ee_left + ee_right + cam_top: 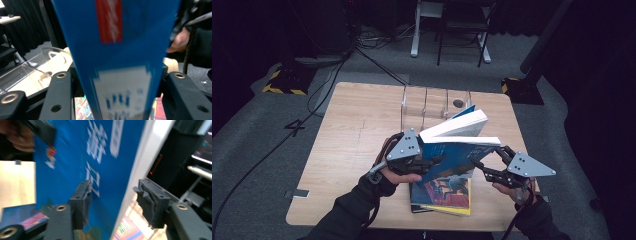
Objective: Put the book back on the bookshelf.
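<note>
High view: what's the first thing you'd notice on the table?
The blue book, lifted off the table near its front edge, with the left gripper clamped on its spine and the right gripper at its other edge, jaws apart. Under it lies a stack of books with a yellow edge. Behind stands a clear rack.

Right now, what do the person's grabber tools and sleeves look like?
Each gripper, left and right, is black with two jaws and a grey three-cornered plate dotted with small holes. The jaws carry brass-coloured screw rings and rough dark grey pads. A black cable trails down. The sleeves are dark.
</note>
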Motion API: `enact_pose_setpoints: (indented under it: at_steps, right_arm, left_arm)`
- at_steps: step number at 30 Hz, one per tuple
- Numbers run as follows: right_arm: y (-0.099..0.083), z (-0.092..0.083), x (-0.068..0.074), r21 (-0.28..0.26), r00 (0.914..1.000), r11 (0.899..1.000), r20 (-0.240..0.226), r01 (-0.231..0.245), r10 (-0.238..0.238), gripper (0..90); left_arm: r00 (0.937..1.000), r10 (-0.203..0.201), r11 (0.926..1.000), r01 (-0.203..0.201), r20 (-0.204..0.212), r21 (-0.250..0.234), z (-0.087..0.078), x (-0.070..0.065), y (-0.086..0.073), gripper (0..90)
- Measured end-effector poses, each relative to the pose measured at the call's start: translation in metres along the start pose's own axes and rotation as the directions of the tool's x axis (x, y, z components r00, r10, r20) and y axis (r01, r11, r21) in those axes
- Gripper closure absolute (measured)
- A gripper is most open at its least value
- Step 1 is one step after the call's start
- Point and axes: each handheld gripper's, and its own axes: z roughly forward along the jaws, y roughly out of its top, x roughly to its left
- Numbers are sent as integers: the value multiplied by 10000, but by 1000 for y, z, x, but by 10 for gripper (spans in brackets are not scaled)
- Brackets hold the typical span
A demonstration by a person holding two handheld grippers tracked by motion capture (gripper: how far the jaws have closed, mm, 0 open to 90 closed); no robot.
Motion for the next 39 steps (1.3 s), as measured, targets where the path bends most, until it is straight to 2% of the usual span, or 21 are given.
enact_pose_setpoints:
  at_steps: [2,4,6,9,20,23,26,29,39]
  right_arm:
    - [-7,5,-4,263,9995,9992,136,-305,301,401]
    - [-12,9,-5,450,9987,9977,74,-507,504,389]
    - [-17,14,-7,687,9980,9956,44,-632,630,372]
    - [-19,18,-7,776,9972,9942,5,-741,743,372]
    - [-20,23,-3,899,9974,9937,-193,-671,691,386]
    - [-20,24,-3,998,9971,9925,-209,-710,735,386]
    - [-21,24,-3,1012,9972,9925,-226,-690,716,386]
    - [-21,23,-3,1044,9973,9922,-191,-685,708,388]
    - [-26,15,-8,1357,9961,9871,-84,-856,875,391]
  left_arm:
    - [10000,40,10000,-40,-8,-81,1,1,4,491]
    - [9999,101,9999,-101,-1,-95,1,2,6,494]
    - [10000,34,9999,-34,11,-143,2,3,8,494]
    - [10000,25,9999,-25,-44,-137,3,4,11,498]
    - [9999,84,9992,-87,-84,-387,8,4,21,504]
    - [9999,65,9995,-68,-101,-302,9,6,24,513]
    - [9991,126,9999,-130,-393,-105,10,5,26,555]
    - [9989,-30,10000,29,-458,-24,10,6,27,577]
    - [9991,-244,9997,246,-340,58,12,13,30,594]
